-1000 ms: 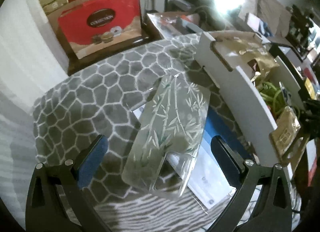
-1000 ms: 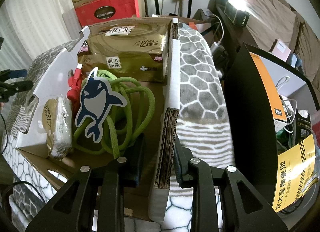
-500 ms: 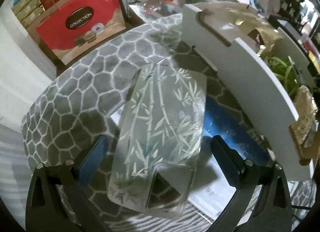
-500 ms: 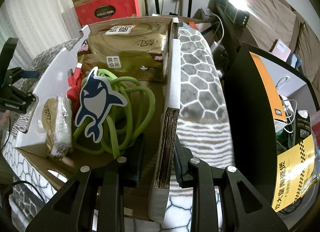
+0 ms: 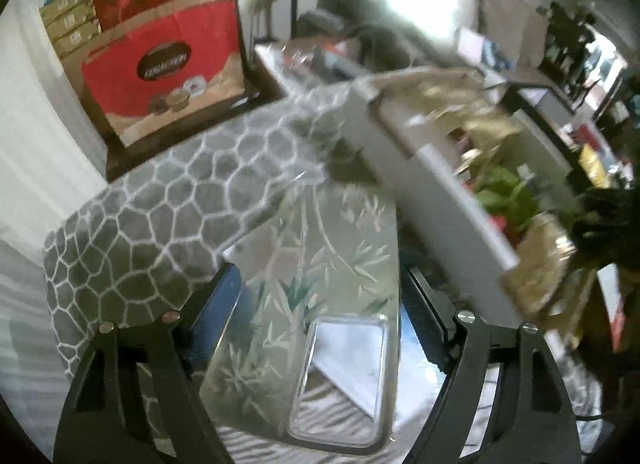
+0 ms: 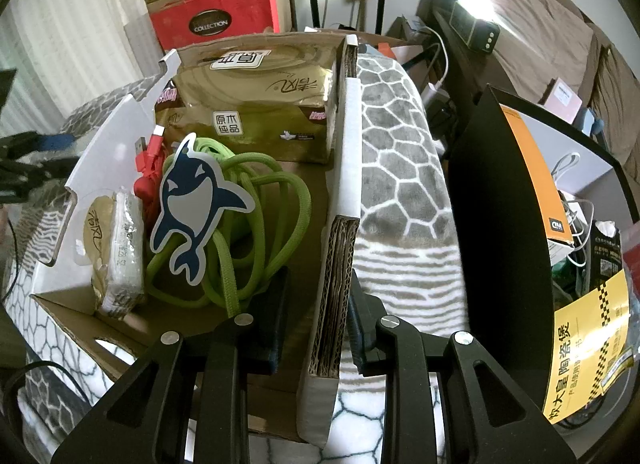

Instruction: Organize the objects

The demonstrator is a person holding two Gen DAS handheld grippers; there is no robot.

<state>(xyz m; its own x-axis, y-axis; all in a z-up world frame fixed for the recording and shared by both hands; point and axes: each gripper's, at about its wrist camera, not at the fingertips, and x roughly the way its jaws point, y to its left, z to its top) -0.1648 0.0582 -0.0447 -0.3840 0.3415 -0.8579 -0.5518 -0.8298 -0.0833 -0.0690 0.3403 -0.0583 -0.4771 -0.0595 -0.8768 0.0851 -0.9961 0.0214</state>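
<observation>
a clear plastic phone case printed with green bamboo stalks and leaves (image 5: 320,288) fills the lower middle of the left wrist view, tilted, its rectangular camera cut-out toward the bottom edge of the frame. it lies over a grey blanket with a white honeycomb pattern (image 5: 168,200), which spreads across the left of that frame. in the right wrist view an open white cardboard box (image 6: 344,168) takes the centre. it holds gold tissue packs (image 6: 256,104) at the top, a coiled green rope (image 6: 256,224) and a navy-and-white orca-shaped card (image 6: 192,200) in the middle.
</observation>
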